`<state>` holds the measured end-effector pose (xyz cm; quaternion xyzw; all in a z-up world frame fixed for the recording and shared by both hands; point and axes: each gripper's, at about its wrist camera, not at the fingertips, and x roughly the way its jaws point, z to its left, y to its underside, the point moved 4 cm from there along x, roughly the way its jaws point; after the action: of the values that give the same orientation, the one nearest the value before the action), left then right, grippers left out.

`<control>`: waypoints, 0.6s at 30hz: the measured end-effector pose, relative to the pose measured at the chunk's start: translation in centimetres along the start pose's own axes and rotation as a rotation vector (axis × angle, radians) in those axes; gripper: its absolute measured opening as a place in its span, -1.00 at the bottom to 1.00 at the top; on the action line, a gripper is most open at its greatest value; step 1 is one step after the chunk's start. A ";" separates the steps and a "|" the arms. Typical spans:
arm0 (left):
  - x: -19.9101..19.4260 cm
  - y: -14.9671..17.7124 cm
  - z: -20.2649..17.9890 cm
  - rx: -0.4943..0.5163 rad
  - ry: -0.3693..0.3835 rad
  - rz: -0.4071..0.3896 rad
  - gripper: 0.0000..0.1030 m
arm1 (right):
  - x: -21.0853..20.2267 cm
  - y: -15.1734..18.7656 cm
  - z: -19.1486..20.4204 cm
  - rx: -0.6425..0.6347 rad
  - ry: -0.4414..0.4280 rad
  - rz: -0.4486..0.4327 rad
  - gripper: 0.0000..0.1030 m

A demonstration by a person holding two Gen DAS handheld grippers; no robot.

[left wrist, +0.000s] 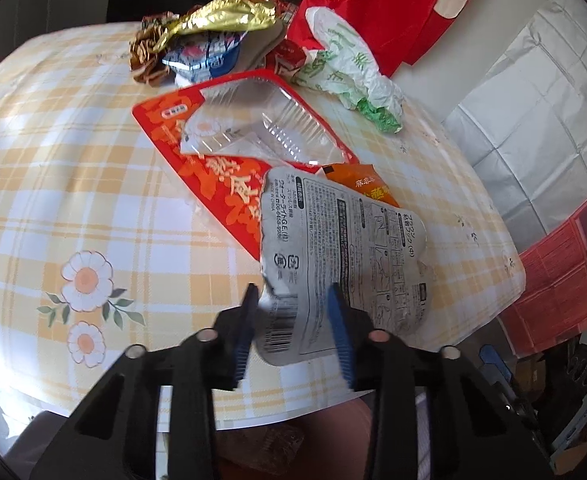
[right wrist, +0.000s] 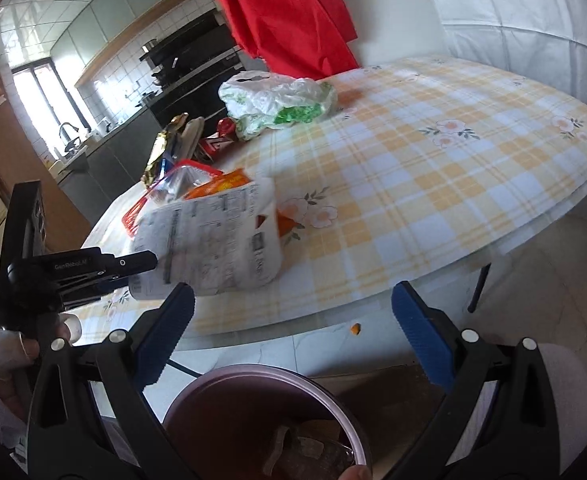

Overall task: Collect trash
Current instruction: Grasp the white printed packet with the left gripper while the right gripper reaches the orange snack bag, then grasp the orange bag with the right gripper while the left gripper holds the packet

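Your left gripper (left wrist: 293, 300) has its jaws pinching the crumpled grey printed paper package (left wrist: 341, 248) at the checked tabletop (left wrist: 93, 160) edge. Only your right view shows the purple round bin (right wrist: 261, 412) below; your right gripper (right wrist: 293, 312) stands spread, empty.

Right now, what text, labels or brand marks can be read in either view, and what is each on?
"MADE IN CHINA": grey printed package.
"06-6458-99": same package, phone line; last digits unclear.
"GenRobot.AI": left gripper body, right wrist view.
Fine print and barcode digits on the package: too small.
Large characters on the red-orange tray wrapper: blurred.
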<state>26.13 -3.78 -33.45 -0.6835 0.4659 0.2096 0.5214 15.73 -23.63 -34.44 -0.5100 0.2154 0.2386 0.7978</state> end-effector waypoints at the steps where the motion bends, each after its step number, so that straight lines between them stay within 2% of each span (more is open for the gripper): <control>1: -0.4 0.0 -0.2 0.011 0.006 -0.010 -0.66 | 0.0 0.0 0.1 -0.004 -0.004 -0.003 0.89; 4: -1.6 0.2 -1.0 0.043 0.029 -0.031 -0.80 | 0.1 0.1 0.4 -0.010 -0.014 0.000 0.89; 10: -5.6 0.2 -3.1 0.062 0.141 -0.139 -0.96 | 0.3 0.1 0.1 -0.001 0.000 -0.002 0.89; 18: -13.8 -1.5 -3.4 0.021 0.222 -0.343 -0.97 | 0.7 0.2 0.6 -0.042 0.009 0.009 0.89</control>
<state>20.12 -1.09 -20.77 -0.7665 0.3993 0.0362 0.5018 16.22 -22.94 -34.75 -0.5267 0.2161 0.2441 0.7850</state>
